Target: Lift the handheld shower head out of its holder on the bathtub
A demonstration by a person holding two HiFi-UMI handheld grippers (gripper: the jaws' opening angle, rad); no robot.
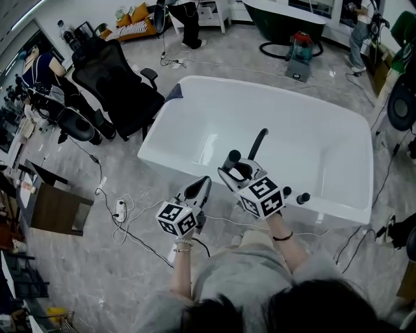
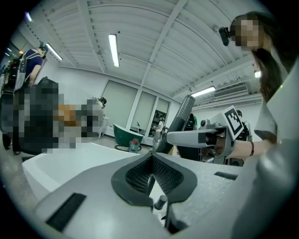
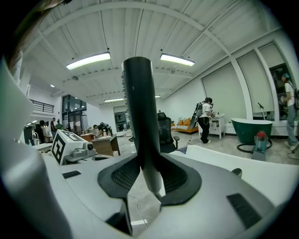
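My right gripper (image 1: 235, 170) is shut on the lower handle of the black handheld shower head (image 1: 259, 141), which stands upright and clear above the white bathtub's (image 1: 195, 140) near rim. In the right gripper view the dark wand (image 3: 139, 112) rises straight up from between the pads, with my right gripper (image 3: 149, 179) closed round it. Black fittings (image 1: 294, 195) sit on the tub rim to the right of it. My left gripper (image 1: 200, 188) hovers just left of the right one, shut and holding nothing. The left gripper view has my left gripper (image 2: 150, 176) in front, with the shower head (image 2: 183, 115) beyond.
Black office chairs (image 1: 120, 88) stand left of the tub. A power strip (image 1: 119, 209) and cables lie on the marble floor beside a wooden cabinet (image 1: 57, 209). A dark green tub (image 1: 286, 18) and a vacuum (image 1: 299, 53) are at the back, with people nearby.
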